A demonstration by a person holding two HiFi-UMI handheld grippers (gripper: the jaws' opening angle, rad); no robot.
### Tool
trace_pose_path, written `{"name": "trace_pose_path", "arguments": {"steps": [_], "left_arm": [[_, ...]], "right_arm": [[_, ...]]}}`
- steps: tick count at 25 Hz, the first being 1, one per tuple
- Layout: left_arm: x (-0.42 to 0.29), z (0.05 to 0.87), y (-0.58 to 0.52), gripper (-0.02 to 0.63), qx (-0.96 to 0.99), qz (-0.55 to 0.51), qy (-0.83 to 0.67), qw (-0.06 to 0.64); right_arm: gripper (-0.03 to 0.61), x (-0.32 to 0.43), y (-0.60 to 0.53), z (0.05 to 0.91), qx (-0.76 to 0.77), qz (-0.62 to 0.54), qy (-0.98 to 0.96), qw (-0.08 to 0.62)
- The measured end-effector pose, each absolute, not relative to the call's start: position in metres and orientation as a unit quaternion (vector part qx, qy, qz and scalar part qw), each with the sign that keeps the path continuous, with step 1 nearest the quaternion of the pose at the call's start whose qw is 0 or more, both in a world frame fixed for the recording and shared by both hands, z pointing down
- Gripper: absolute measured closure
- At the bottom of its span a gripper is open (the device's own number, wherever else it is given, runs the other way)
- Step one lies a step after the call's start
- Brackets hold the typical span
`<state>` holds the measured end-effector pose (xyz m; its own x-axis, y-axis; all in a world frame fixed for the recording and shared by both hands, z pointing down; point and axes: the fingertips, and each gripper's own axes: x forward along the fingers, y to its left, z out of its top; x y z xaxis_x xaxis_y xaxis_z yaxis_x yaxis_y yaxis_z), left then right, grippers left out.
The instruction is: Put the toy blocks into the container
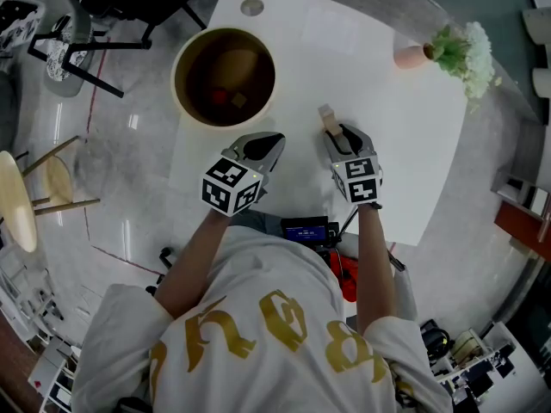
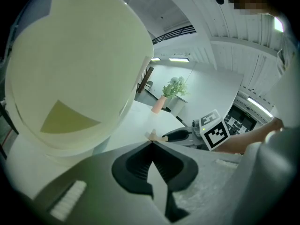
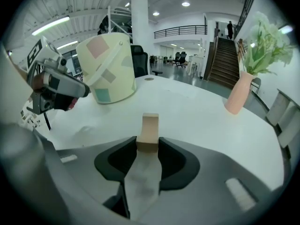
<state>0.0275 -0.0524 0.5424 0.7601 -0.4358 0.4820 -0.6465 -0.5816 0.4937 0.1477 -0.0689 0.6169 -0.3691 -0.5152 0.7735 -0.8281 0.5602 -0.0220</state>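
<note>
A pale wooden block (image 3: 149,131) stands on the white table (image 1: 396,170) between the jaws of my right gripper (image 3: 149,146). Both pads lie against its sides, and its top pokes out past the fingertips. From the head view the block (image 1: 326,119) sits just beyond the right gripper (image 1: 341,134). The round cream container (image 1: 224,76) stands to the far left, with a red block (image 1: 220,97) and a brown one inside. My left gripper (image 1: 261,147) rests close beside the container, its jaws shut with nothing between them. The container's wall (image 2: 70,69) fills most of the left gripper view.
A pink vase with a green plant (image 1: 430,54) stands at the table's far right corner. A small round disc (image 1: 251,7) lies behind the container. Stools and a chair (image 1: 52,33) stand on the floor to the left of the table.
</note>
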Motion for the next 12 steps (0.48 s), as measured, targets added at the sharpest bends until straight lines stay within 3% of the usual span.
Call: {"name": "trace_pose_path", "arguments": {"steps": [12], "left_arm": [[0.018, 0.529, -0.051, 0.612, 0.878, 0.148, -0.322, 0.323]], "right_arm": [[0.41, 0.148, -0.066, 0.589, 0.435, 0.21, -0.807, 0.34]]}}
